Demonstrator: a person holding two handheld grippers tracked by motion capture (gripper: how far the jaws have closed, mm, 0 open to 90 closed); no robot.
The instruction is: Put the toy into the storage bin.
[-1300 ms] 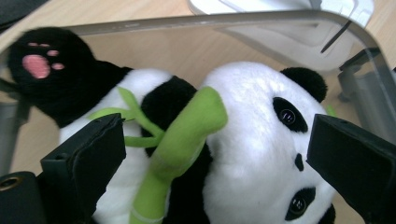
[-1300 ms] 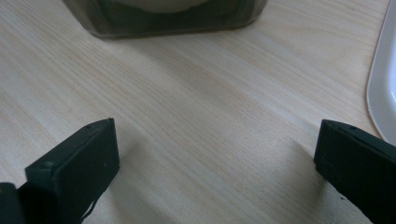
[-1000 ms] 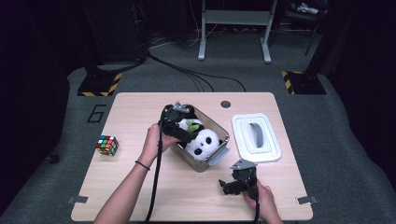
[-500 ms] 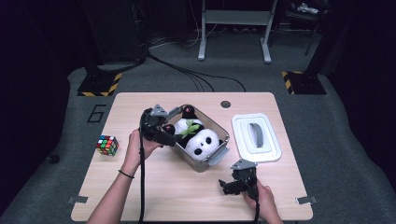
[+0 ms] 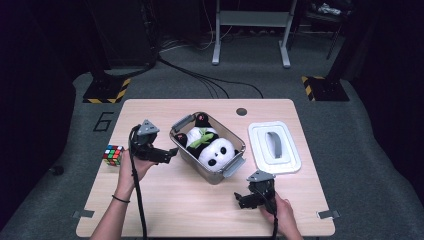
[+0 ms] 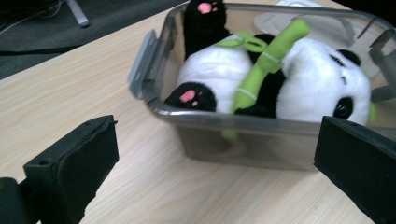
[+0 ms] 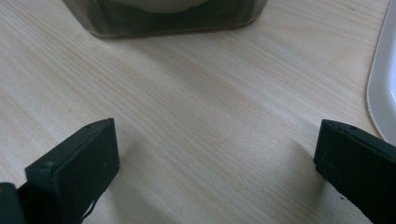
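Two grippers, both wide open, holding nothing. Left gripper (image 5: 169,154) sits just beside the bin (image 5: 182,151), facing its wall; panda toy (image 5: 212,149) lies inside w/ green bamboo across it. Lid (image 5: 274,146) lies flat to the right, apart. Right gripper (image 5: 241,200) hovers near table (image 5: 190,200). Next, prob.: right jaws onto lid's edge, level, then seat it squarely on bin.

black-and-white panda (image 5: 212,149) hugging green bamboo (image 6: 266,65); multicoloured cube (image 5: 113,155)
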